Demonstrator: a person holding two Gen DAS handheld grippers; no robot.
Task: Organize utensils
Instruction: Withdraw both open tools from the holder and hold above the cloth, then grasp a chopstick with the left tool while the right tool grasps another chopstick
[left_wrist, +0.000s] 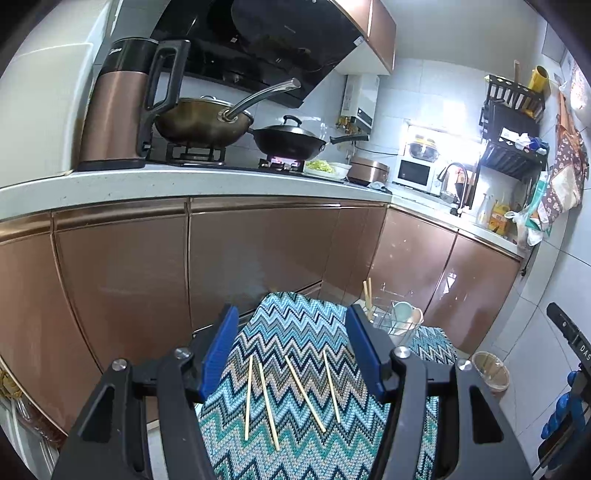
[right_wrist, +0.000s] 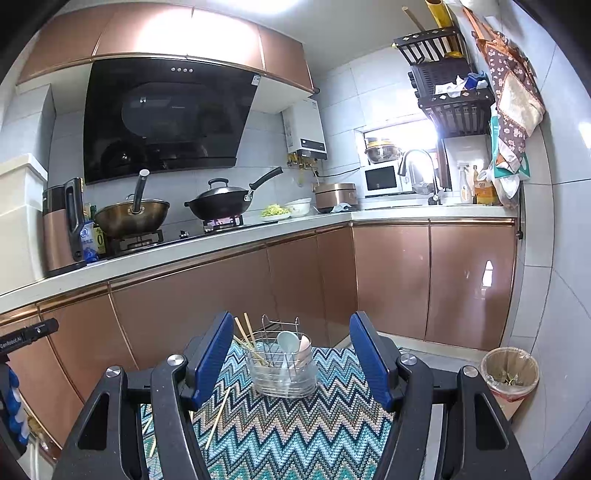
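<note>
On the zigzag-patterned cloth (left_wrist: 295, 332) that covers the low surface, four loose chopsticks (left_wrist: 291, 391) lie flat and fanned apart, none touching another. They rest directly ahead of the left hand-held gripper (left_wrist: 291, 343), framed between its two blue pads (left_wrist: 221, 347). Both jaws stand apart with nothing between them, so the gripper is open and empty. This placement appears deliberate: spread, separated sticks can be picked singly without disturbing the others.

Toward the far right corner of the cloth stands the wire utensil caddy (right_wrist: 282, 365), upright. Its near compartment holds a pale blue spoon (right_wrist: 288, 343) and a pink spoon (right_wrist: 304, 349), bowls up. Its left side already holds several chopsticks (right_wrist: 245, 334) leaning outward, tips down. Upright storage keeps handles reachable and sorts each kind of utensil into its own section.

The right hand-held gripper (right_wrist: 288, 350) is likewise open and empty, aimed at the caddy and well short of it. One loose chopstick (right_wrist: 218, 417) shows beside its left pad.

Judgement: the task is partly done. The left unit is positioned to collect a stick; the right unit is probably held facing the caddy to steady it or to receive a stick. Risk: a thin stick lying flat on soft cloth may roll or slip from the pads during closing.
</note>
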